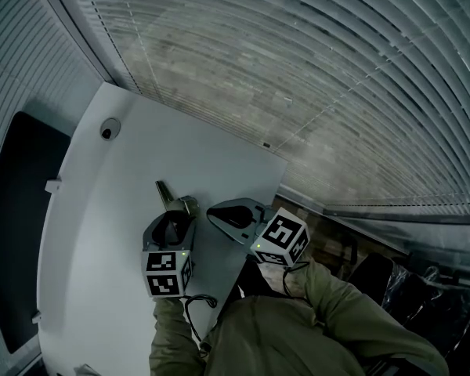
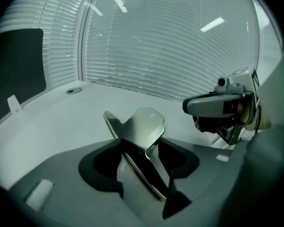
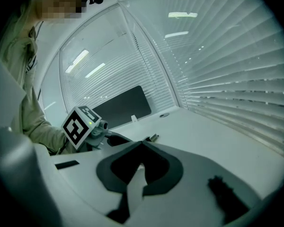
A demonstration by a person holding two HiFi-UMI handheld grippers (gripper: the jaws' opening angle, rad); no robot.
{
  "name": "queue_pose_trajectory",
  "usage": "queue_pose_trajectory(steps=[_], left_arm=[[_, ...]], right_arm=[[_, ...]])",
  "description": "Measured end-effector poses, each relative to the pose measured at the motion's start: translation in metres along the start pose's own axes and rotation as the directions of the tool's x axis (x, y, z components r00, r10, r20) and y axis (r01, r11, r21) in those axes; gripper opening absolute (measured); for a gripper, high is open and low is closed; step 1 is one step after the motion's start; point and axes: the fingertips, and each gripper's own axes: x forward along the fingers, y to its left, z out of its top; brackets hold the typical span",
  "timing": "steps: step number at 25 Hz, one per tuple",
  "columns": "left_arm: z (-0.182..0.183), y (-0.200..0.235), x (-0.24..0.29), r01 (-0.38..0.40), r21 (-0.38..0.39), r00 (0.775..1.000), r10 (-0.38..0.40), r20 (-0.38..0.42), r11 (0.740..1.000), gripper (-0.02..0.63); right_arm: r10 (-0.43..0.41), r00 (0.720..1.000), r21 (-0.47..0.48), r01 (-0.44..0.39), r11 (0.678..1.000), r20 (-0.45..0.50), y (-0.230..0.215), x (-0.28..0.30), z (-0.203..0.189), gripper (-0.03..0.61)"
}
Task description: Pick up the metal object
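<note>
The metal object [image 1: 165, 192] is a flat, shiny bracket with a narrow strip. It sticks out forward from my left gripper [image 1: 176, 208], above the white table [image 1: 102, 249]. In the left gripper view the bracket [image 2: 144, 124] lies tilted in the gap of the left gripper [image 2: 139, 145], which is shut on it. My right gripper [image 1: 222, 213] hovers just to the right, near the table's edge, apart from the bracket. Its dark pads meet with nothing between them in the right gripper view [image 3: 142, 144], where the left gripper's marker cube [image 3: 78, 125] and the bracket's tip [image 3: 153, 137] show.
A round cable grommet [image 1: 107, 129] sits at the table's far corner. A dark panel [image 1: 19, 210] runs along the left side, with a small white clip [image 1: 53, 184] on the table's rim. Window blinds [image 1: 313, 77] lie beyond the table. The person's sleeves fill the bottom.
</note>
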Motion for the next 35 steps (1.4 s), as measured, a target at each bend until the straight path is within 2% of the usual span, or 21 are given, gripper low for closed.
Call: queue_pose_trajectory(steps=[3,6,12,19,24,29,35], left_arm=[[0.007,-0.01,-0.01,0.049,-0.095,0.998,-0.044,0.053,0.994,0.25],[0.021,-0.025,-0.027,0.089,-0.116,0.989,-0.073,0.13,0.989,0.249],[0.058,-0.045,-0.066,0.087,-0.05,0.961,-0.071,0.268,0.995,0.249],[0.081,-0.068,-0.128,0.057,0.001,0.912,-0.052,0.407,0.998,0.249],[0.079,-0.086,-0.163,0.059,0.044,0.877,-0.073,0.475,0.997,0.247],[0.068,-0.105,-0.202,0.088,0.101,0.829,-0.129,0.544,0.991,0.247],[0.028,-0.125,-0.255,0.115,0.135,0.808,-0.172,0.564,0.984,0.245]], right_arm=[[0.003,1.0,-0.008,-0.003,1.0,0.013,0.0,-0.006,0.006,0.005],[-0.006,1.0,-0.014,0.007,1.0,0.029,-0.001,-0.016,0.012,0.005],[-0.007,0.997,-0.043,0.011,0.999,0.079,0.005,-0.034,0.029,0.005],[0.009,0.989,-0.094,0.005,0.996,0.149,0.035,-0.061,0.049,0.005],[-0.011,0.983,-0.119,0.034,0.992,0.183,0.063,-0.08,0.048,0.005],[-0.06,0.973,-0.151,0.096,0.984,0.223,0.102,-0.103,0.045,0.005],[-0.087,0.963,-0.178,0.135,0.975,0.257,0.173,-0.117,0.028,0.005]])
